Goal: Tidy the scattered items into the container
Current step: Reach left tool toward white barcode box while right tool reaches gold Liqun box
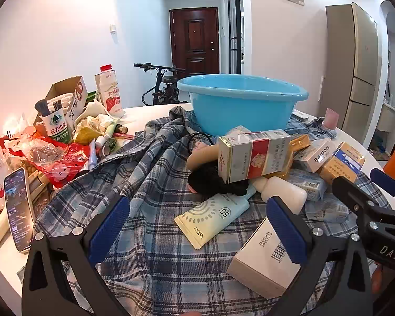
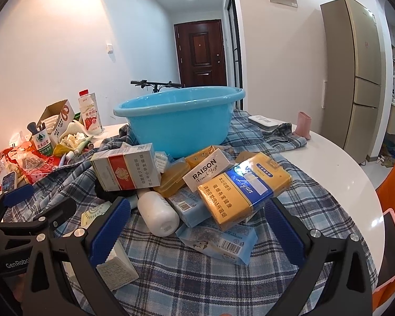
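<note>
The work surface is a round white table (image 2: pixel 337 173) in a white-walled room, partly covered by a blue-and-white plaid cloth (image 1: pixel 155 252) on which the items lie. The container, a round light-blue plastic basin (image 1: pixel 239 105), stands on the cloth beyond both sets of fingers, past the pile; its visible inner wall shows no item, though its floor is hidden, so the task appears to be at its start with no transfer yet made. The left gripper (image 1: pixel 197 234) is spread fully wide and holds nothing; between and just beyond its fingers lies a pale yellow-and-blue sunscreen tube (image 1: pixel 210 216), and a white cardboard box with a barcode (image 1: pixel 263 263) lies against its right finger. The right gripper (image 2: pixel 194 231) is likewise fully spread and empty; just ahead of its fingers lie a white plastic bottle (image 2: pixel 158 216), a yellow-and-blue cigarette carton (image 2: pixel 245 189) and a blue tissue pack (image 2: pixel 221 242). Farther on, toward the basin, rest a white-and-red carton (image 1: pixel 255 155) and a white box marked RAISON (image 2: pixel 208 171). All of these remain to be moved. Well to the left of the fingers, off the cloth, a smartphone (image 1: pixel 18 208) and red snack bags (image 1: pixel 58 163) lie among other clutter.
</note>
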### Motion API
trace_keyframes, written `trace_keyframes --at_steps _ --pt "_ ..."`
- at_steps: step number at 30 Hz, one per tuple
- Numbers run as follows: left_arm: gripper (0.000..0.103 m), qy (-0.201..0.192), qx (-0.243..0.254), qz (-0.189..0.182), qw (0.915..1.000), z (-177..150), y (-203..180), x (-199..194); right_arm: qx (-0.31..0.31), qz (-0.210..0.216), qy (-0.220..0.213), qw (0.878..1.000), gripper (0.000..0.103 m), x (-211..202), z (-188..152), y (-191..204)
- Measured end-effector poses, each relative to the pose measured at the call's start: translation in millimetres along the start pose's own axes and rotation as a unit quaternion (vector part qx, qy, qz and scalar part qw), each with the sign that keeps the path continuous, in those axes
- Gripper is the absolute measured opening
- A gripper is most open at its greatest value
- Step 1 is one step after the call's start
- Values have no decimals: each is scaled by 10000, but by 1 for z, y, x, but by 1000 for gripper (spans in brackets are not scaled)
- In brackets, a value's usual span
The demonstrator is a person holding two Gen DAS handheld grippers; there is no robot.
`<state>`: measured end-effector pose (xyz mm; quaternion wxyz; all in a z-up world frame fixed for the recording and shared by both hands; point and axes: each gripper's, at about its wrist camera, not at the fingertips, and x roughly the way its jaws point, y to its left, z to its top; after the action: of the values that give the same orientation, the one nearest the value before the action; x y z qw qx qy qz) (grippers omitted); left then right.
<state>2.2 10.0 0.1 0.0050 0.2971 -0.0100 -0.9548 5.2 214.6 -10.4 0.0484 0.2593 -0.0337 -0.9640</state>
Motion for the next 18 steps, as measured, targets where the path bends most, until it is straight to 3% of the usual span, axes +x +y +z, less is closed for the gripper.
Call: trace_keyframes --at_steps 18 --pt "103 -42 -5 -71 10000 0 -2 -7 -42 -77 -20 10000 103 -6 0 0"
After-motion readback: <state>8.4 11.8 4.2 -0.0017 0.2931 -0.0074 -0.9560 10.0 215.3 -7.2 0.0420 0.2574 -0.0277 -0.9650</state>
